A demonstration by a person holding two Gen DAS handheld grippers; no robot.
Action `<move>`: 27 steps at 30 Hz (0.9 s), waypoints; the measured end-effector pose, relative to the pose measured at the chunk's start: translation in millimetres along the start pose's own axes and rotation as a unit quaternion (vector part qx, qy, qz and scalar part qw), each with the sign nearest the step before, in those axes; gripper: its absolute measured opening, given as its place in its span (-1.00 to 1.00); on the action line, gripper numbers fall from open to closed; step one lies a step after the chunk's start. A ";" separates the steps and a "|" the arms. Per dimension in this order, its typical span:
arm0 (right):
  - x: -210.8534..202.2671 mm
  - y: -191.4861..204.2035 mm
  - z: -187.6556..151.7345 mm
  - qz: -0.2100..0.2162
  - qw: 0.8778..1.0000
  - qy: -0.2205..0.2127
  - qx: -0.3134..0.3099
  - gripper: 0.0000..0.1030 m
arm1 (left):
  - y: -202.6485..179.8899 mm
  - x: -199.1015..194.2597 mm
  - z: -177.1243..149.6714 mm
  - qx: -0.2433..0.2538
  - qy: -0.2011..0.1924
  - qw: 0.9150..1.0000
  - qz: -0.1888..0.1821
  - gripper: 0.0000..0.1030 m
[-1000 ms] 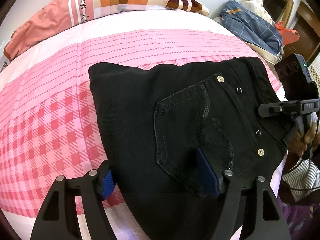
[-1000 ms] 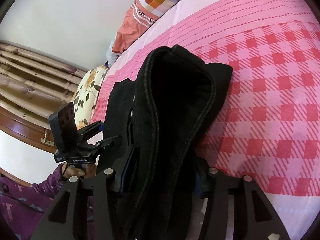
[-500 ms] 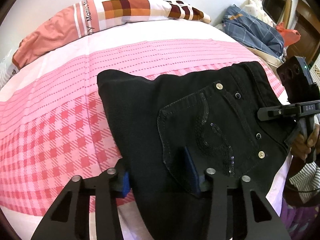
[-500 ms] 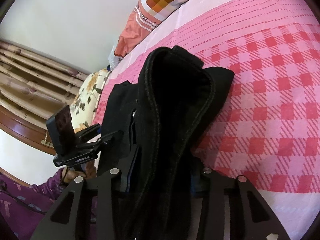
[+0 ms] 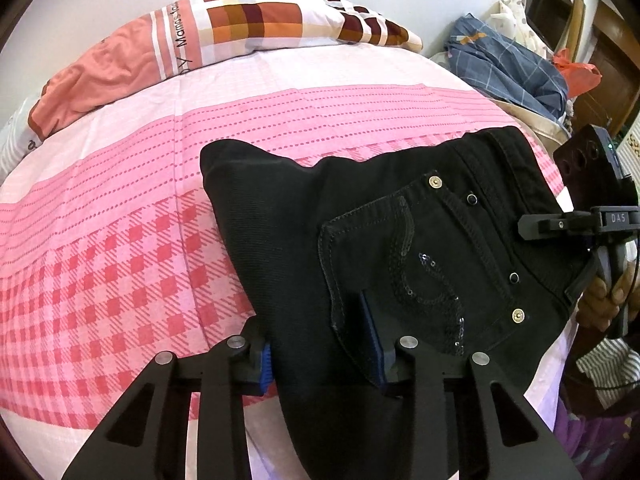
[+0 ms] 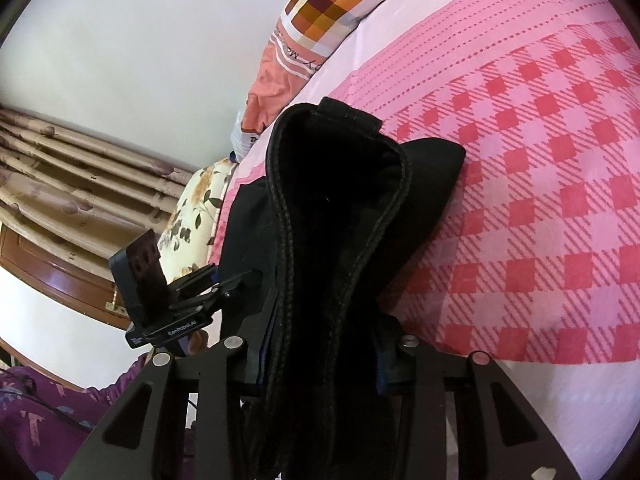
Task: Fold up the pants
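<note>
Black jeans lie folded on the pink checked bedsheet, back pocket with sequins facing up. My left gripper has its jaws closing on the near edge of the folded jeans, with the blue pads pressing the cloth between them. In the right wrist view the jeans' waistband stands up as a thick looped fold, and my right gripper is shut on it. Each gripper shows in the other's view: the right gripper at the waistband end, the left gripper at the far side, each held by a hand.
A patchwork pillow lies at the head of the bed. A heap of blue and orange clothes sits past the bed's right edge by wooden furniture. A floral cushion and curtains are beyond the bed's other side.
The left jaws have narrowed from wide apart onto the jeans' near edge, and the cloth has bunched up there. The right jaws have narrowed slightly on the waistband.
</note>
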State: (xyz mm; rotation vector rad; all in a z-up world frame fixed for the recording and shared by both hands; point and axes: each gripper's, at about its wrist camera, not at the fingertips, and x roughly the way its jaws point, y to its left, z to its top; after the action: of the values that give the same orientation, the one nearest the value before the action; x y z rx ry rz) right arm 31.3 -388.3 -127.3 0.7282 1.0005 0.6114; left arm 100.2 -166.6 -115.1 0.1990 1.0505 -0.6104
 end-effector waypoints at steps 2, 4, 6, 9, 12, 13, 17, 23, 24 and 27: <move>0.4 0.6 -0.2 -0.009 1.000 0.004 -0.007 -0.31 | 0.2 0.6 0.0 0.001 0.001 1.000 0.000 -0.28; 1.0 -1.0 0.2 -0.009 1.000 0.009 -0.003 -0.28 | 0.9 1.6 0.0 0.002 0.004 1.000 -0.001 -0.28; 2.7 -3.3 1.2 -0.013 1.000 0.012 0.001 -0.22 | 2.4 3.1 0.5 -0.001 0.007 1.000 -0.003 -0.27; 5.8 0.1 2.2 -0.019 1.000 0.018 -0.004 -0.19 | 4.7 5.2 0.9 -0.005 0.012 1.000 -0.006 -0.22; 9.9 5.3 2.1 -0.025 0.999 0.024 -0.012 -0.17 | 6.0 7.1 0.2 -0.011 0.015 1.000 -0.009 -0.17; 11.4 6.7 2.5 -0.027 0.999 0.025 -0.014 -0.16 | 6.8 7.8 -0.1 -0.013 0.016 1.000 -0.010 -0.15; 13.6 10.8 1.0 -0.032 0.999 0.028 -0.018 -0.15 | 9.6 12.0 -0.5 -0.026 0.020 0.999 -0.016 0.03; 11.9 12.1 -2.3 -0.036 0.999 0.022 -0.025 -0.22 | 8.8 11.2 -2.2 -0.021 0.015 0.999 -0.020 0.03; 11.9 12.1 -2.7 -0.035 0.999 0.020 -0.025 -0.24 | 7.5 10.2 -3.1 -0.016 0.012 1.000 -0.018 -0.03; 12.2 11.6 -3.8 -0.020 1.000 0.012 -0.015 -0.28 | 0.3 3.3 -3.0 0.003 -0.003 1.000 -0.003 -0.31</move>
State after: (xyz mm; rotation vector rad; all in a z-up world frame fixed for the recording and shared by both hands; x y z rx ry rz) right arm 31.5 -371.0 -126.0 0.6751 1.0236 0.6007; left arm 99.3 -166.3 -119.5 0.1987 1.0432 -0.6186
